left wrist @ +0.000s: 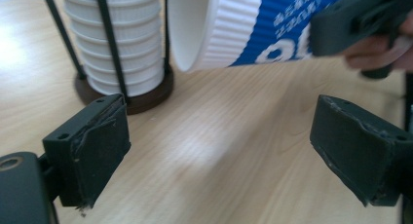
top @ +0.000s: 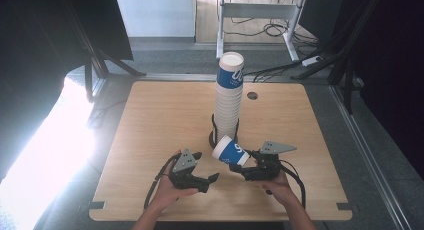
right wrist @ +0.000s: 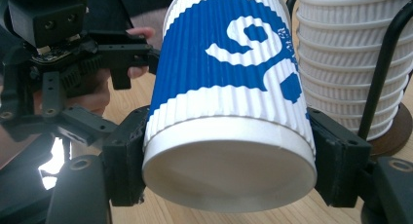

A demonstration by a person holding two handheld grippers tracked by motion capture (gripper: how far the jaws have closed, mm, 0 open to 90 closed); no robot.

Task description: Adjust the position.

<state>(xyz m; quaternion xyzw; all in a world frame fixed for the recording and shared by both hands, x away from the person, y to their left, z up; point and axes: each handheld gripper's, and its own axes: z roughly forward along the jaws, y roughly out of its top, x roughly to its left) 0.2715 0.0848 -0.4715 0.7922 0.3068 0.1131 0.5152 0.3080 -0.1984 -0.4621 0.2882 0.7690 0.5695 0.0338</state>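
Left gripper [top: 214,179] empty with jaws apart; right gripper [top: 239,168] clamped on a blue-and-white paper cup [top: 230,151].

On the wooden table [top: 150,120], the person's left hand [top: 170,192] holds its gripper low near the front edge, and in the left gripper view its two black pads [left wrist: 100,148] stand wide apart over bare wood with nothing between them. Just right of it, the cup lies tilted, mouth toward the left, base gripped from both sides by the right gripper's pads [right wrist: 127,160] in the right gripper view. Close behind the cup stands the tall stack of cups [top: 228,97] in its black wire holder [top: 212,135], near the table's middle.
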